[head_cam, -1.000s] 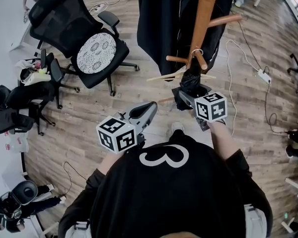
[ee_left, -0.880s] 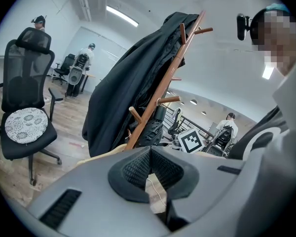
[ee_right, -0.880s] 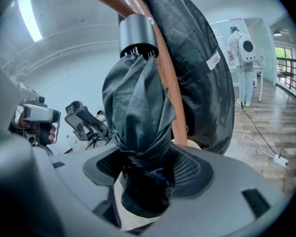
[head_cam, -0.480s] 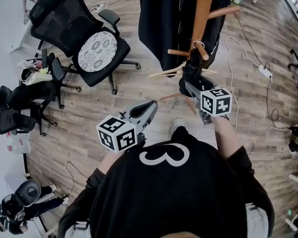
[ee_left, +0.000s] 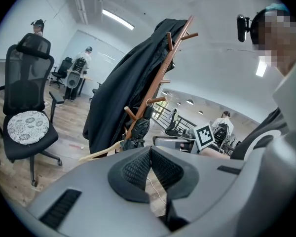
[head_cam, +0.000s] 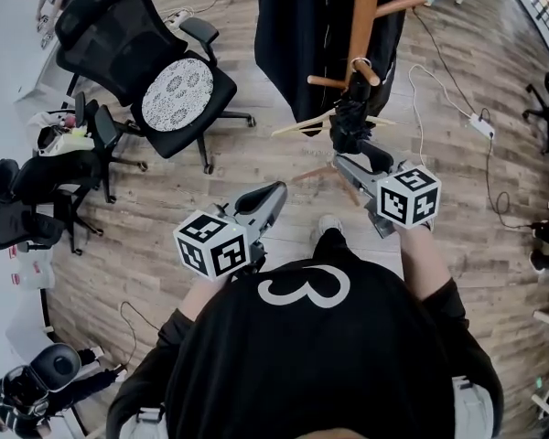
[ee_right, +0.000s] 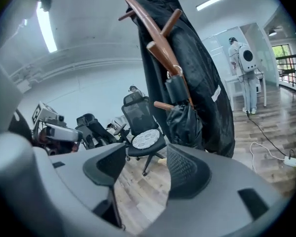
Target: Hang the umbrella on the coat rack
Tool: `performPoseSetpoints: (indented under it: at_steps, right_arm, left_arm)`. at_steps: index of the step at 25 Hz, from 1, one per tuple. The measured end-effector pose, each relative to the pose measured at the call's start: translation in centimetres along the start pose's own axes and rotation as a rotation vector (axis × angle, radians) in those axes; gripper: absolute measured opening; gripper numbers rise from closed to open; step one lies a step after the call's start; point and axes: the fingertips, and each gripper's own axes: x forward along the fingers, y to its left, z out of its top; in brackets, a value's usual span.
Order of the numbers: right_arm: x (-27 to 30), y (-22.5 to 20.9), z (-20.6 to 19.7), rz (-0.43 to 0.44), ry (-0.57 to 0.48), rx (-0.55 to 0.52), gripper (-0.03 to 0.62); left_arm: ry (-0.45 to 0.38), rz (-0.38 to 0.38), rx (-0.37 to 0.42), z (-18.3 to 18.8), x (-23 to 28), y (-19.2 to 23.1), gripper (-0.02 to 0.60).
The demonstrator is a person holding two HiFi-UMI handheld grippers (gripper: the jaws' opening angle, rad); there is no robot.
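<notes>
**Umbrella on the rack**

The umbrella (head_cam: 349,124) hangs from a lower peg (head_cam: 367,70) of the coat rack (head_cam: 366,12), beside a black coat (head_cam: 293,35). My right tool (ee_right: 140,169) is spread and empty, near the umbrella. My left tool (ee_left: 149,152) is pressed together, well apart from it.

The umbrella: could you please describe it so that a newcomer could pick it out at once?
Find the wooden coat rack draped with a long black coat. From a short lower peg on its pole hangs the umbrella, by a pale loop. It is a small, folded black bundle, unlike the broad coat and the pale wooden hanger beside it.
</notes>
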Motion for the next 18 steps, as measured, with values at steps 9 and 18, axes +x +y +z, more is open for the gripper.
performPoseSetpoints:
  at_steps: [9, 18]
  right_arm:
    - [-7.0, 9.5, 0.9, 0.180, -0.069, -0.041, 0.236]
    - [-12.3, 15.3, 2.2, 0.252, -0.170, -0.044, 0.031]
  left_arm:
    - [-0.049, -0.085, 0.068, -0.1, -2.4, -4.4, 0.015]
    - [-0.085, -0.168, 0.142, 0.6, -4.5, -8.7, 0.015]
